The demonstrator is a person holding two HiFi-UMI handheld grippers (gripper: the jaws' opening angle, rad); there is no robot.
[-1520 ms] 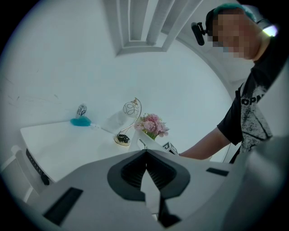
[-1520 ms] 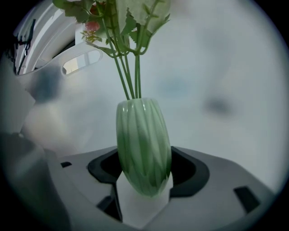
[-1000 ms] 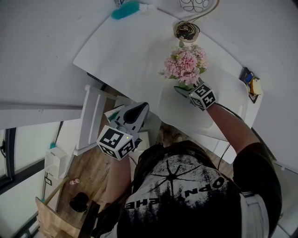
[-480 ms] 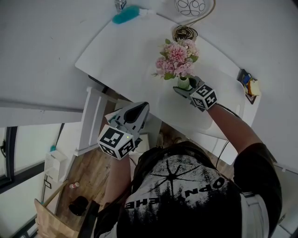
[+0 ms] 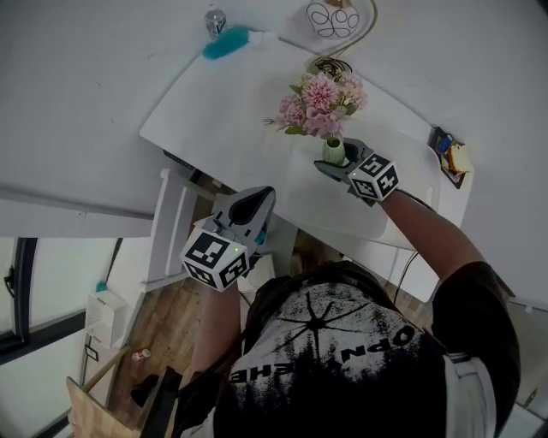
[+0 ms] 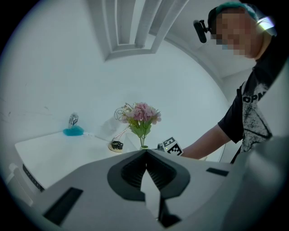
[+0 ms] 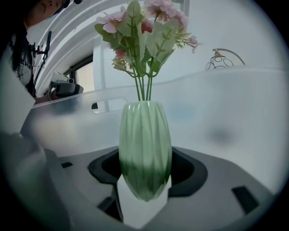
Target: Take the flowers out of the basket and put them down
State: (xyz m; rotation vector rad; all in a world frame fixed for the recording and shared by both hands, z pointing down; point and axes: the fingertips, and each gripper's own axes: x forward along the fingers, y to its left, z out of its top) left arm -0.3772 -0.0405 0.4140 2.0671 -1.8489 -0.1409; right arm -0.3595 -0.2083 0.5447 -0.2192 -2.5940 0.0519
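Note:
A bunch of pink flowers (image 5: 321,101) with green leaves stands in a small ribbed green vase (image 5: 333,151) over the white table (image 5: 231,103). My right gripper (image 5: 336,161) is shut on the vase's belly (image 7: 144,149), and the stems and blooms (image 7: 144,27) rise upright above it. I cannot tell whether the vase's base touches the table. My left gripper (image 5: 255,204) is shut on nothing and hangs off the table's near edge, over the floor. From it the flowers (image 6: 142,115) show far off, beyond its closed jaws (image 6: 145,155).
Behind the flowers lie a round coiled object (image 5: 330,64) and a wire ornament (image 5: 330,17). A teal object (image 5: 227,41) and a small metal thing (image 5: 214,19) sit at the far left corner. A small tray of bits (image 5: 451,158) is at the right edge.
The right gripper has carried the vase a little left and farther onto the table, and the green vase now shows below the blooms. The left gripper has stayed put.

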